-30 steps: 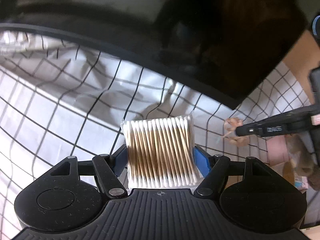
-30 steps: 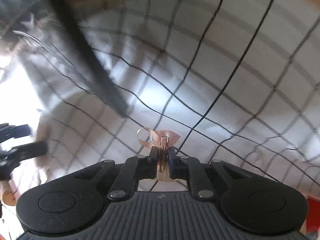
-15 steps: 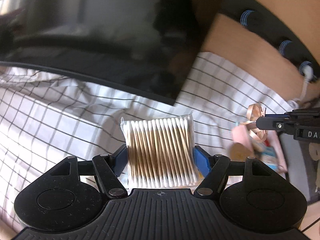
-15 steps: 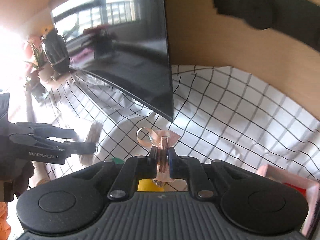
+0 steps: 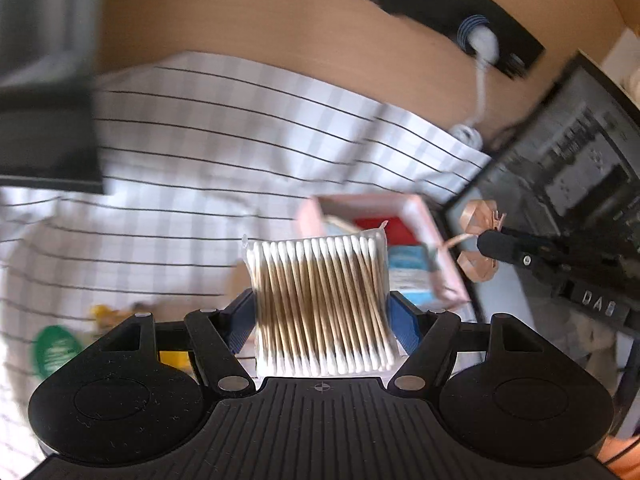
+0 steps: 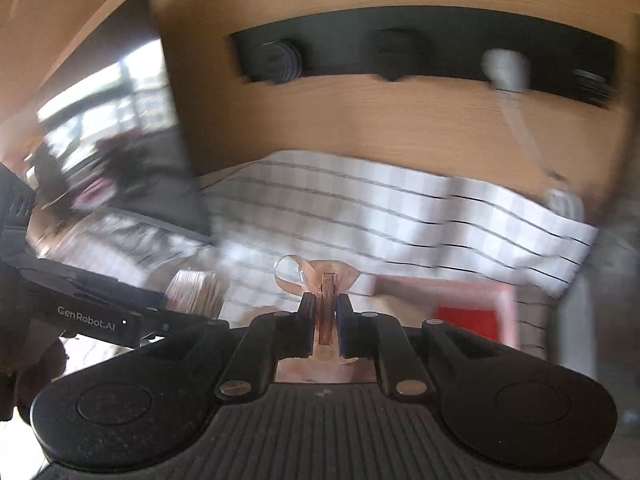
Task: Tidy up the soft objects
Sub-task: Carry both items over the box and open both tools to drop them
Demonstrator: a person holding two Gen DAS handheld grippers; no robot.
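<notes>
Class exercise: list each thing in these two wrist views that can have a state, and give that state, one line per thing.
left gripper: shut on the cotton swab pack
cotton swab pack: sealed, held off the cloth
right gripper: shut on the ribbon bow
ribbon bow: pinched, loops standing up
pink box: open, items inside
checked cloth: spread, wrinkled

Both views swung rightward: pink box now beyond cotton swab pack, nearer.

I'm seeing two grippers, the left gripper and the right gripper, each carrying one thing: one pack of cotton swabs and one rose-gold ribbon bow. I'm also counting one pink box, one checked cloth and one dark monitor. I'm not managing a swab count, too many and too blurry.
</notes>
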